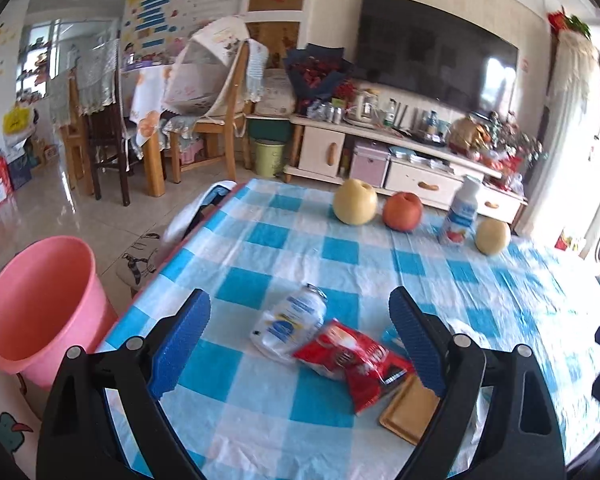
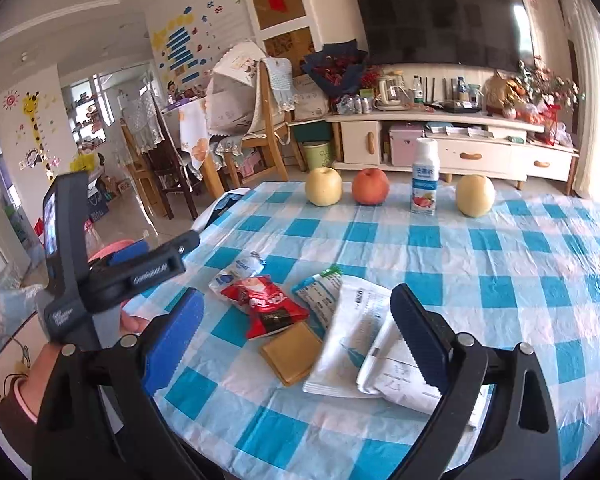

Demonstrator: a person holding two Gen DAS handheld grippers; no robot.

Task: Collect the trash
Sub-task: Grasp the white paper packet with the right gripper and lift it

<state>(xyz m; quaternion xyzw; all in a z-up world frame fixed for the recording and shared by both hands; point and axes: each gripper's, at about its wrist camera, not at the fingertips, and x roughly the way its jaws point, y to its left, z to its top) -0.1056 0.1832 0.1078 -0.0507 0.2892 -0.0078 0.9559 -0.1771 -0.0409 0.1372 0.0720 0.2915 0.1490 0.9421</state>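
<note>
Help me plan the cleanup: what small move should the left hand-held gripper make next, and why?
Probably ease the left hand-held gripper forward and down over the clear crumpled wrapper. Its jaws stand open and empty, that wrapper lies nearest the pink bin, and it sits on top of nothing, beside the red snack packet.

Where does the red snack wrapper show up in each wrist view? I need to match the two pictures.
Left wrist view: the red snack wrapper lies low and centre-right, between the open fingers of the left gripper.
Right wrist view: the red snack wrapper lies left of centre, between the clear plastic bag and the brown card.
Shared landmark: the red apple at the table's far edge.
</note>
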